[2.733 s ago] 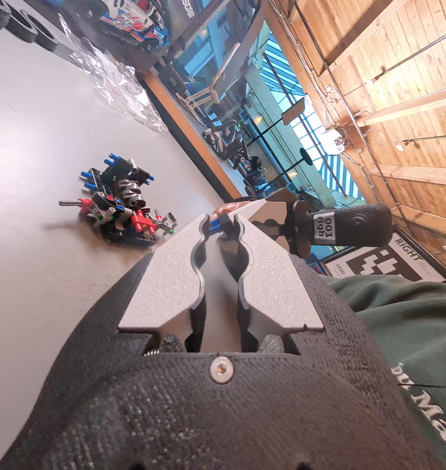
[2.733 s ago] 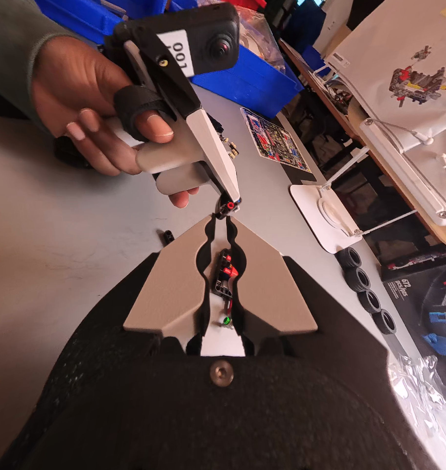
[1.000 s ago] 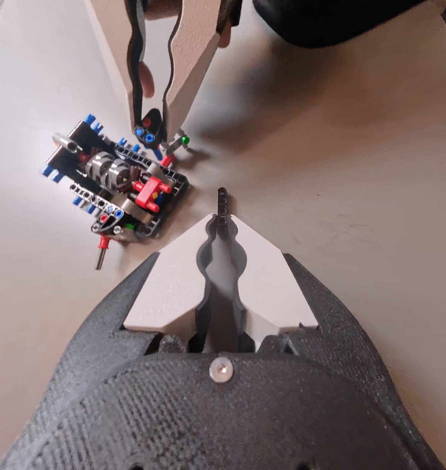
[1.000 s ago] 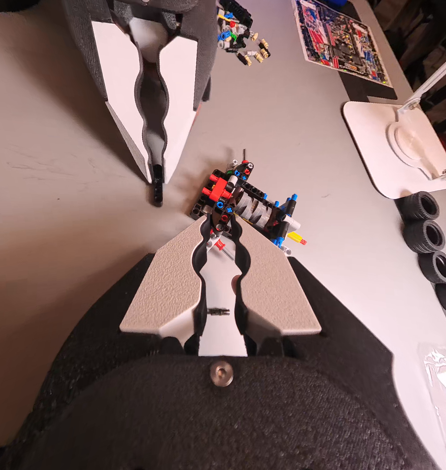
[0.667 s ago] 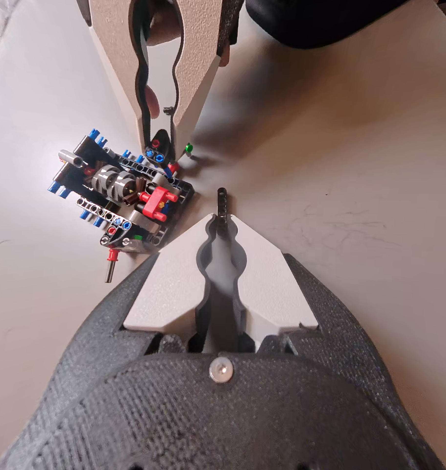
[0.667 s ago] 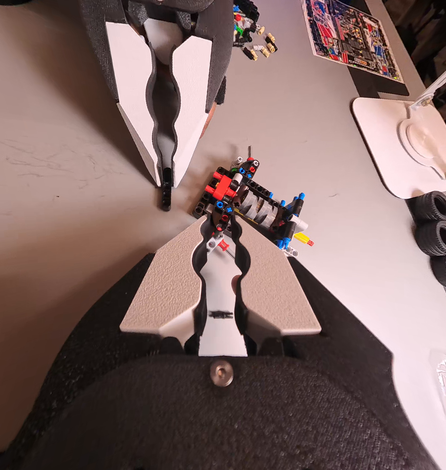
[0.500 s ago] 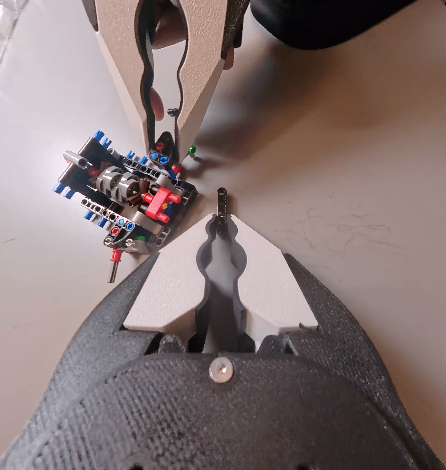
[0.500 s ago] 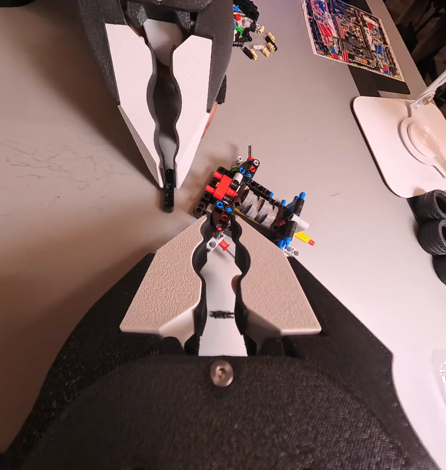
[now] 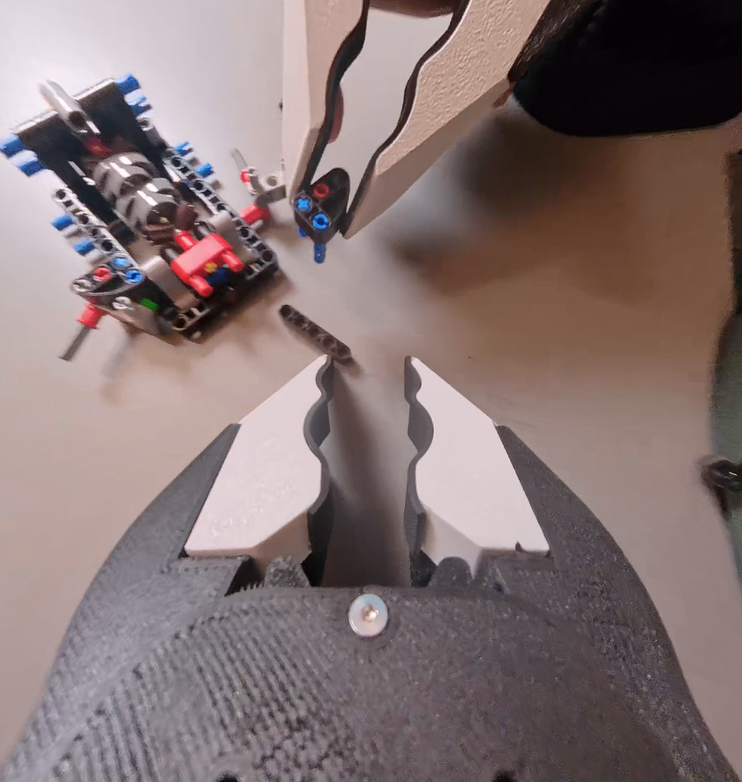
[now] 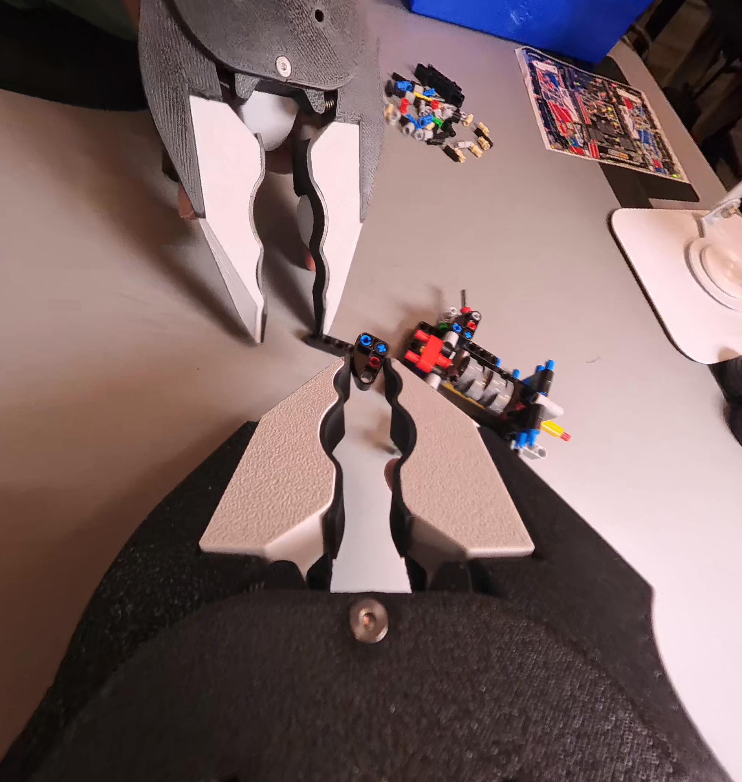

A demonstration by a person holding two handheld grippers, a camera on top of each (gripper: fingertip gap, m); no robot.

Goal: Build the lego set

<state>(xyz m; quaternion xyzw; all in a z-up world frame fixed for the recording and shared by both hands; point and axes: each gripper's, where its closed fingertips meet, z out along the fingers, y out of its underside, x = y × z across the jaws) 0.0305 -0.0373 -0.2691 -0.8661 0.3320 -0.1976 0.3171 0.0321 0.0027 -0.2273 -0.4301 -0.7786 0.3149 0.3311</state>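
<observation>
One black beam [image 9: 316, 334] flat on table [image 9: 530, 338], long axis slanting from left gripper [image 9: 365, 359] toward chassis [image 9: 149, 220], one end just beside a spread fingertip [image 9: 323, 364]. One chassis, well apart from right gripper [image 10: 367, 364], pinching one black triangular piece [image 10: 369, 355]. One loose-parts pile [image 10: 437, 112] near far edge.

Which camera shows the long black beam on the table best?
The left wrist view: the black beam lies fully visible, holes showing, ahead of the open left gripper. The right wrist view shows only part of it, behind the right gripper's piece.
</observation>
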